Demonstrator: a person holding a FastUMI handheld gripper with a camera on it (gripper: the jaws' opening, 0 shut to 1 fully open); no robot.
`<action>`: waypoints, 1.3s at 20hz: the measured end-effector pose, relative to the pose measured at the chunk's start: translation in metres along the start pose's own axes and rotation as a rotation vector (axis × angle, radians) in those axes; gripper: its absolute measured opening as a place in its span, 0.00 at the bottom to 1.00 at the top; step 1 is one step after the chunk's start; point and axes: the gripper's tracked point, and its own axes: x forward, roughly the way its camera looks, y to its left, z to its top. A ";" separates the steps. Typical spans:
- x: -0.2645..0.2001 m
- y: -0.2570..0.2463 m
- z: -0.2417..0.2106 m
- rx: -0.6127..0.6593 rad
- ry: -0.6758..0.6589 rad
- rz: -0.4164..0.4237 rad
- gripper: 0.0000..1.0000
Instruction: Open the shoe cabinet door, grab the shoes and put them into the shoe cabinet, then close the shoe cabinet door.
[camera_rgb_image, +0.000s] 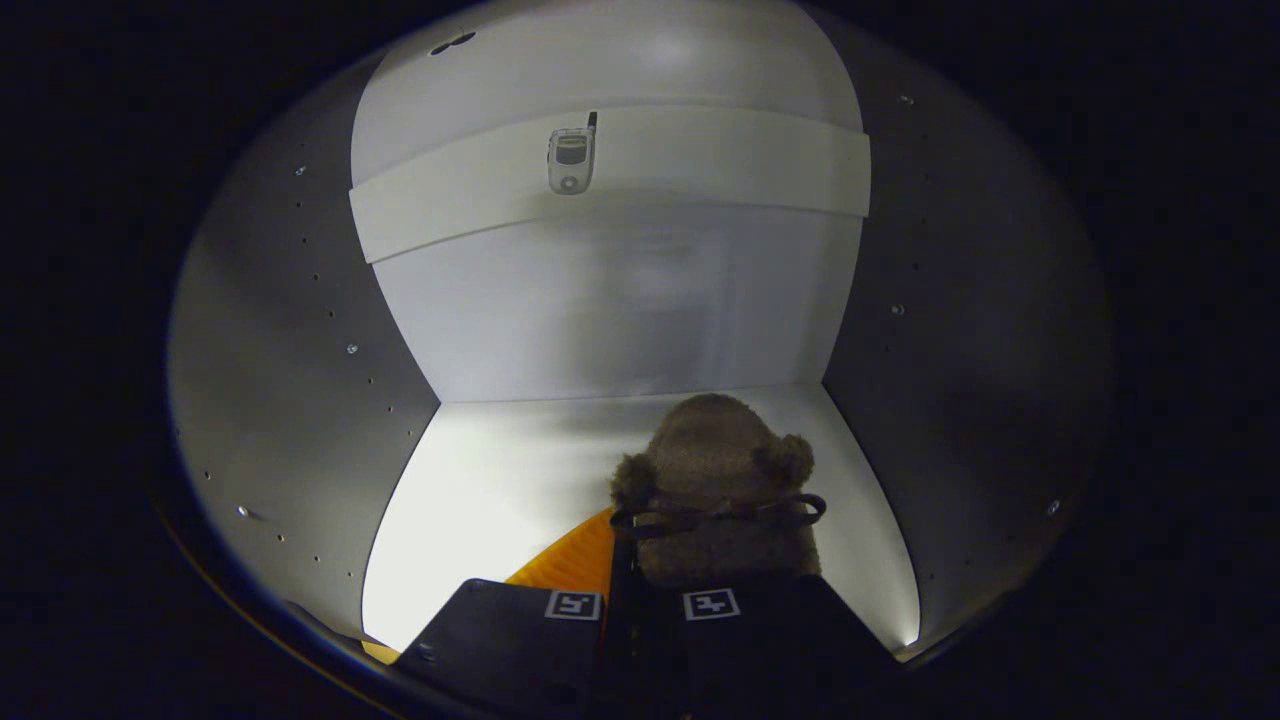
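The gripper (640, 600) is inside the cabinet (300, 400), and its fingers stand close together, clamped on the shoe (715, 480). This is a brown furry slipper with a bear face and a dark bow, and an orange sole (575, 560) shows at its left side. The shoe hangs just ahead of the fingers, above the white floor (480, 480) of the cabinet, nearer to the right wall (960, 350) than to the left one. I cannot tell if the sole already touches the floor.

The step in hand seems to be placing the shoe. To do it well, I would lower it until the sole lies flat on the floor, and only then let the fingers part, so the shoe does not drop or tip over.

A shelf (620, 170) crosses the cabinet higher up, with a small phone-like thing (571, 158) on its front, so lifting high is not wise. The back wall (620, 310) is well beyond the shoe. The left half of the floor is free, which gives room for a second shoe. Pulling out straight backwards should keep the fingers off both side walls.
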 end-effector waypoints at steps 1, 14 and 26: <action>-0.001 0.001 -0.001 -0.002 0.006 0.004 0.16; -0.048 0.013 -0.002 -0.017 -0.098 0.014 0.96; -0.181 0.020 0.023 -0.005 -0.373 0.053 0.97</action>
